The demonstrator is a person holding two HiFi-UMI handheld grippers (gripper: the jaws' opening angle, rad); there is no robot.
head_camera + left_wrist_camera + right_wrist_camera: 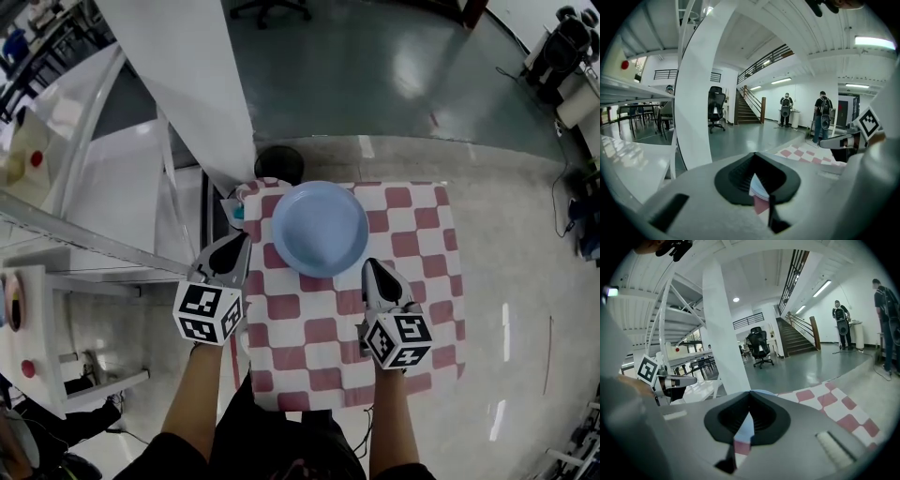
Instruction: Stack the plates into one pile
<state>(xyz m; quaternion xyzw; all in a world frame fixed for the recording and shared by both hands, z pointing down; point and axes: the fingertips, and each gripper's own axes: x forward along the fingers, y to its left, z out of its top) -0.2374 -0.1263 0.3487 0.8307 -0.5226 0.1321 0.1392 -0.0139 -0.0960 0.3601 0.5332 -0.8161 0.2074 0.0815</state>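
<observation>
1. On the far half of the checked tabletop (412, 246), toward its left side, sits a pale blue plate (320, 228). From above it reads as one disc, and no other plate lies on the cloth, so how many are stacked there cannot be told.
2. The left hand-held gripper (241, 244) hangs just beside the plate's left rim, and the right hand-held gripper (373, 269) just off its near right edge. Neither touches it. Both have their jaws pressed together with nothing between them.
3. Judging by that, the stacking looks finished, or at least no loose plate is left to fetch. The next move probably calls only for keeping both grippers clear of the pile. If another plate waits out of frame, the jaws must part before any pick.
4. Only the head view shows the plate whole and how both grippers stand to it. The gripper views give just a sliver of blue and red check below their closed jaws. They do show the hall beyond: a staircase (746, 110), an office chair (759, 348) and people with backpacks (822, 110).
</observation>
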